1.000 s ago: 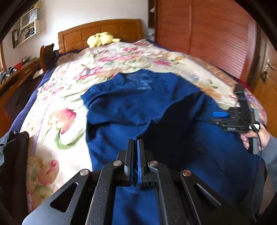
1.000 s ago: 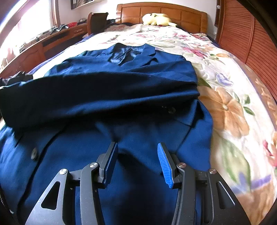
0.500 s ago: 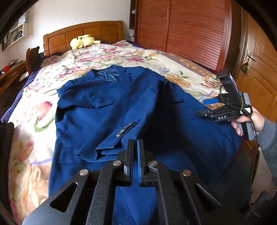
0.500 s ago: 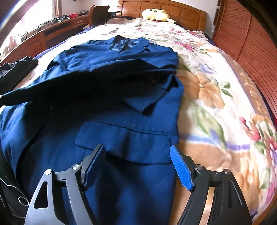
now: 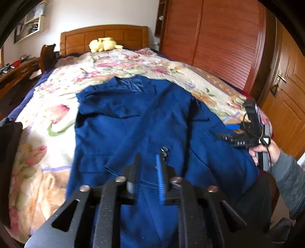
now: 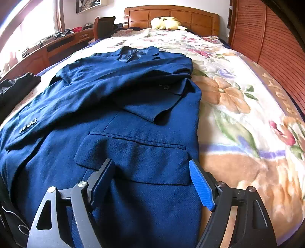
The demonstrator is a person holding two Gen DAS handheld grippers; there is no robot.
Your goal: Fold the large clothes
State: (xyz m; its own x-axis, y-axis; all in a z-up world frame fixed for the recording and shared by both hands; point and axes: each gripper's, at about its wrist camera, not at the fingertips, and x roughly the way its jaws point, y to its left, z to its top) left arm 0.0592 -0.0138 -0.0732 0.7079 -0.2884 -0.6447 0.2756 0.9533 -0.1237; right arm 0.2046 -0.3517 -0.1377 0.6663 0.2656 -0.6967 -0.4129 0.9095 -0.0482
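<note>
A dark blue suit jacket (image 5: pixel 133 122) lies on the floral bedspread (image 5: pixel 47 118), collar toward the headboard, one sleeve folded across its front; its button cuff (image 6: pixel 28 125) rests at the left. My left gripper (image 5: pixel 147 162) hovers over the jacket's lower part, jaws slightly apart and holding nothing. My right gripper (image 6: pixel 150 171) is wide open above the jacket's flap pocket (image 6: pixel 133 158), near the jacket's right edge. The right gripper also shows in the left wrist view (image 5: pixel 228 131), held in a hand at the bed's right side.
A yellow plush toy (image 5: pixel 103 43) lies by the wooden headboard (image 6: pixel 171 17). A dark garment (image 6: pixel 15 85) lies at the bed's left edge. A desk (image 6: pixel 47 47) runs along the left, and a slatted wardrobe (image 5: pixel 219 42) and door stand to the right.
My left gripper has opened and let go of the sleeve, which now lies across the jacket. My right gripper has drawn back toward the hem and opened wider.
</note>
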